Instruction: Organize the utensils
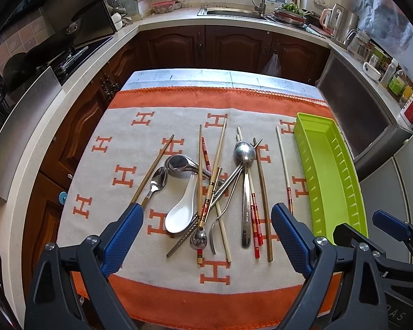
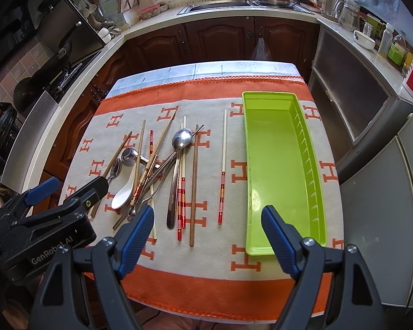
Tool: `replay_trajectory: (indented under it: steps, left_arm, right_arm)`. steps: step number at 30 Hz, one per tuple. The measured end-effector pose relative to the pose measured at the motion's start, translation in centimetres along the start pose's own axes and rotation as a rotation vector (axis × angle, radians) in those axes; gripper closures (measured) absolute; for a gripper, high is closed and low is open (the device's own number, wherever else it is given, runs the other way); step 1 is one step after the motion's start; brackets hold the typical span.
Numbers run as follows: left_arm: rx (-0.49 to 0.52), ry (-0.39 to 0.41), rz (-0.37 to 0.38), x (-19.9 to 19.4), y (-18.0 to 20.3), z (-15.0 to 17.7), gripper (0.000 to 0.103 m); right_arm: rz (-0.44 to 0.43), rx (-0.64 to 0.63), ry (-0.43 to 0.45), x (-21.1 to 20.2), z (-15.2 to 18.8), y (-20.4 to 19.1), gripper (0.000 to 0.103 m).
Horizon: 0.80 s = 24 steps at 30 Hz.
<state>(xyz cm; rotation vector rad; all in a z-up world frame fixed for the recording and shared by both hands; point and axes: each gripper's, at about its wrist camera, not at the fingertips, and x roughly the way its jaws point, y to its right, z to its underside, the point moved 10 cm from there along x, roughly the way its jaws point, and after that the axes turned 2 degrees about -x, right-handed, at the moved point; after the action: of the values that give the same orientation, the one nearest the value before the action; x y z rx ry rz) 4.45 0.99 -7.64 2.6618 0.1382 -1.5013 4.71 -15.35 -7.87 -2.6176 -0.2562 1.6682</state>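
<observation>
left tool (image 1: 206, 229): wide open, empty, over utensil pile (image 1: 206, 192), likely lining up a pick
right tool (image 2: 208, 227): wide open, empty
green tray (image 2: 283, 170): empty, ahead-right, likely the drop target

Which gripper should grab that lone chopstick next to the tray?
Right. The right gripper is open, nearly in line with the lone chopstick beside the tray; the left gripper faces the pile.

Both grippers are just hanging side by side up in the air, level with each other. Left gripper (image 1: 208, 227) has its blue-padded jaws spread wide with nothing between them, and the right gripper (image 2: 208, 227) is spread wide too, also holding nothing.
</observation>
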Motion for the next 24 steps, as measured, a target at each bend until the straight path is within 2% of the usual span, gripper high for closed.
replay_trajectory:
  steps: [3, 5, 7, 16, 24]
  left_arm:
    - [-0.004, -0.008, 0.01, 0.2, -0.5, -0.1, 0.013]
    - [-0.004, -0.02, 0.03, 0.5, -0.6, -0.1, 0.02]
    - [-0.006, -0.033, 0.041, 0.7, -0.9, -0.2, 0.022]
    - [-0.036, -0.075, 0.065, 2.3, -3.6, -0.6, 0.022]
    - [-0.076, -0.117, 0.031, 4.9, -9.1, -1.0, 0.022]
  right_arm:
    - [-0.001, 0.0, -0.002, 0.1, 0.0, -0.1, 0.022]
    - [-0.003, -0.001, -0.006, 0.2, 0.1, -0.4, 0.022]
    - [-0.003, -0.004, -0.012, 0.4, 0.1, -1.0, 0.022]
    - [-0.028, -0.026, -0.048, 1.9, -0.3, -4.0, 0.022]
    - [-0.064, -0.019, -0.102, 5.0, -1.1, -6.0, 0.023]
